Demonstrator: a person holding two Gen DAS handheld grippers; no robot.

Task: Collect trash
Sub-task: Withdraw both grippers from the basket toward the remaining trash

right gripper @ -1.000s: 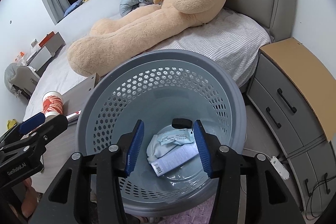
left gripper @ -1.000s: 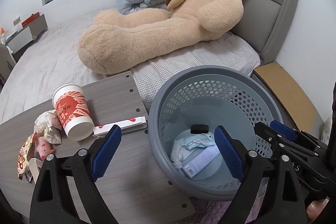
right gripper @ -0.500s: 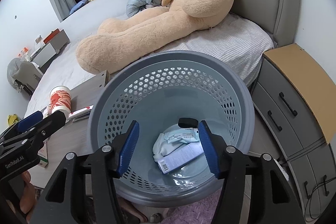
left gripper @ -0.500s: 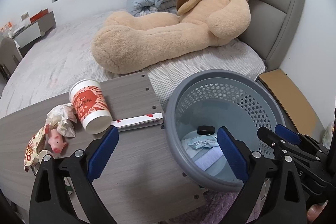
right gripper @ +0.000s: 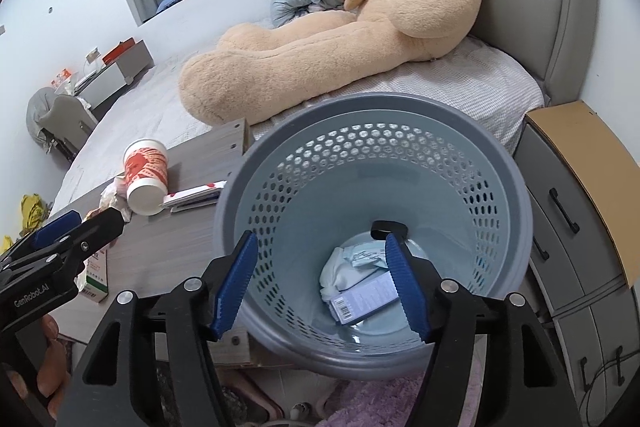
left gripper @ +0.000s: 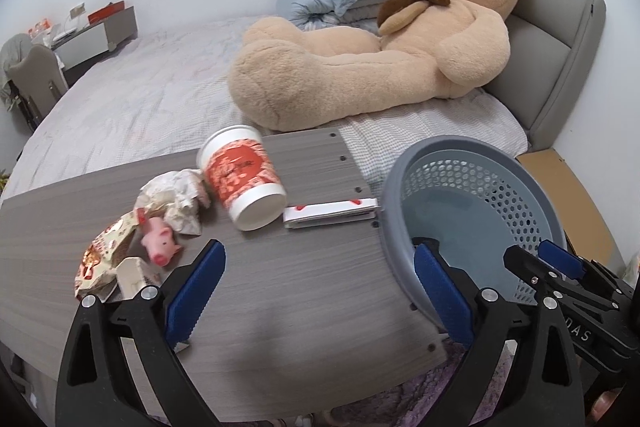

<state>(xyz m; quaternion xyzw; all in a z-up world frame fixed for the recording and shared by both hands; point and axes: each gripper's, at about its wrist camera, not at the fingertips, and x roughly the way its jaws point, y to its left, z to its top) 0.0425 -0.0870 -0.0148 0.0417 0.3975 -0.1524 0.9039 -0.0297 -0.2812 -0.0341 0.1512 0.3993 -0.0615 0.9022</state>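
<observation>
A grey-blue perforated basket (right gripper: pixel 400 131) (left gripper: pixel 448 151) stands at the table's right end. In it lie a white wad, a pale blue packet (right gripper: pixel 364 255) and a lilac box (right gripper: pixel 366 297). On the grey wood table (left gripper: pixel 280 287) lie a tipped red-and-white paper cup (left gripper: pixel 244 179) (right gripper: pixel 145 179), crumpled paper (left gripper: pixel 172 195), a pink pig toy (left gripper: pixel 160 245), a snack wrapper (left gripper: pixel 104 255) and a white-and-red flat pack (left gripper: pixel 330 213). My left gripper (left gripper: pixel 316 291) is open and empty above the table's near side. My right gripper (right gripper: pixel 320 283) is open and empty above the basket.
A big tan teddy bear (left gripper: pixel 380 43) lies on the bed behind the table, against a grey headboard (left gripper: pixel 560 39). A nightstand with drawers (right gripper: pixel 576 195) stands right of the basket. A small white-and-green box (right gripper: pixel 96 275) lies at the table's near edge.
My left gripper has swung left, away from the basket and over the table. My right gripper has pulled back a little from the basket. Both stayed open.
</observation>
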